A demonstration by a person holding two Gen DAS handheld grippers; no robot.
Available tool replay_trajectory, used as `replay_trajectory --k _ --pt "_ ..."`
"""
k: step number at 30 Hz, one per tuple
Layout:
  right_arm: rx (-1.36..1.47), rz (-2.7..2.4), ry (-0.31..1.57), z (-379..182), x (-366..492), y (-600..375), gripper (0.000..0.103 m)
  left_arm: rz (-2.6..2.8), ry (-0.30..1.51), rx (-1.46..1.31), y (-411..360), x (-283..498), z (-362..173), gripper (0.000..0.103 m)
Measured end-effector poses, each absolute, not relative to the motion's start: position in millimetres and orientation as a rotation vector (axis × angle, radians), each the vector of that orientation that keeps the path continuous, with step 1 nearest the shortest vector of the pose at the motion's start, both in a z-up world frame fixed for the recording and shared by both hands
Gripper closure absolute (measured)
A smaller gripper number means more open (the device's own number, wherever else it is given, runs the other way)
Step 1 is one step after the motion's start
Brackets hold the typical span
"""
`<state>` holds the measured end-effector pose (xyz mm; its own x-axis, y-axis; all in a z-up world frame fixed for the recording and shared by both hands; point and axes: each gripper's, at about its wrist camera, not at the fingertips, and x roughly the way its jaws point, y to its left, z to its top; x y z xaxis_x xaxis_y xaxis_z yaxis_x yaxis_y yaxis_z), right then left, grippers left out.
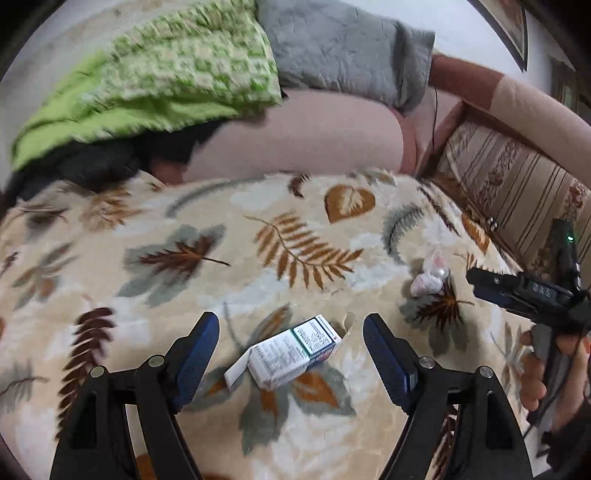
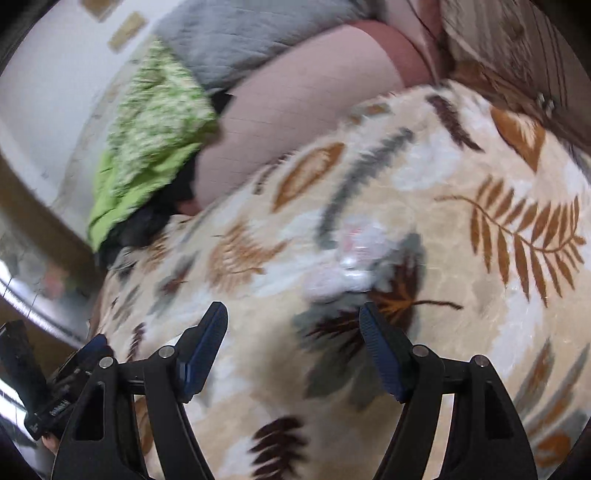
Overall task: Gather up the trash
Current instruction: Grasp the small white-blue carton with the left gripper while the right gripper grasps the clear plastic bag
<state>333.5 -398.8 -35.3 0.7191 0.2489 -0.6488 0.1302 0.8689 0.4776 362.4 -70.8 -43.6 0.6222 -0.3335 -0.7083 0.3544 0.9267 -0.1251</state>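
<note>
From my left wrist view, the left tool (image 1: 291,354) hangs over a leaf-patterned blanket (image 1: 207,236) with its jaws spread wide, nothing pinched. A small white cardboard box (image 1: 291,354) with an open flap lies flat on the blanket right between the two blue pads (image 1: 195,354), clear of both. Farther off toward the right sits a crumpled clear plastic wrapper (image 1: 430,277), also on the blanket. At the right edge I see the right tool (image 1: 517,291) held in a hand (image 1: 543,373), near that wrapper but not touching it. Behind the blanket lie a green checked cloth (image 1: 155,77), a grey quilted pillow (image 1: 347,48) and a pinkish sofa cushion (image 1: 295,136).

From my right wrist view, which is blurred, the right tool (image 2: 293,350) has its jaws apart with nothing between them. The crumpled wrapper (image 2: 351,258) lies on the blanket (image 2: 480,332) just ahead of the fingertips, a little toward the right pad (image 2: 384,354), apart from it. The green cloth (image 2: 147,147) and grey pillow (image 2: 236,33) show at upper left. Part of the left tool (image 2: 55,387) is at the lower left edge.
</note>
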Motion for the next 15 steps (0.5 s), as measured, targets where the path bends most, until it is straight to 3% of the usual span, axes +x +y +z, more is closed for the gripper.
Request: replay_trajectory --k 13,14,15 --pt "0.739 0.049 0.805 -95.6 393.2 -434.8 0.03 -0.524 1.006 0.019 -102.6 387.8 -100.4 0.019" --pt "0.72 0.048 0.806 -95.3 394.2 -432.5 0.033 -0.544 1.031 0.049 -108.3 384.4 -104.5 0.019" --pt "0.695 0.042 0.81 -94.6 394.6 -429.8 0.044 -0.544 1.04 0.069 -111.6 381.6 -107.9 0.019"
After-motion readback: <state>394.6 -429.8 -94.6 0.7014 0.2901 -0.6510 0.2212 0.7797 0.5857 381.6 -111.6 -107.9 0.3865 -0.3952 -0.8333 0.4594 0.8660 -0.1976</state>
